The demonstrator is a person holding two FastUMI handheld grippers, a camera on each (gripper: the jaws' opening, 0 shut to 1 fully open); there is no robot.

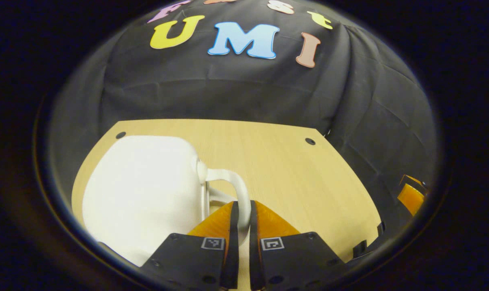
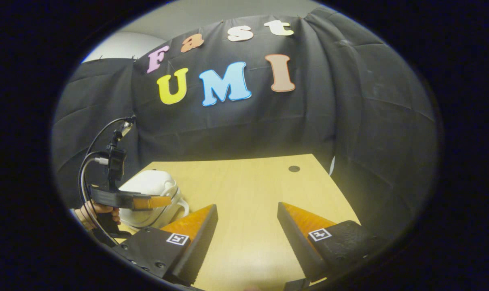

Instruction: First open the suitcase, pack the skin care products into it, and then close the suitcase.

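**Inspection: left gripper clamped on suitcase handle, right gripper idle**

You have one suitcase (image 1: 141, 194) on the table (image 1: 284, 169), a small white hard-shell case lying closed at the table's left part in the left gripper view. It carries one white loop handle (image 1: 232, 190) on the side facing your left gripper (image 1: 241, 218). That gripper's two fingers stand nearly together, with the handle's loop passing between them and both pressing on it.

Your right gripper (image 2: 247, 226) hangs above bare wood, its two fingers spread wide with nothing between them. In the right gripper view the suitcase (image 2: 151, 190) sits well off to the left, with the left gripper (image 2: 155, 201) reaching in at its near side and one hand (image 2: 96, 212) wrapped around its grip. Cables (image 2: 88, 161) loop up from that unit.

Count on the table: one suitcase, two dark round holes (image 1: 310, 141) in the wood near the far edge
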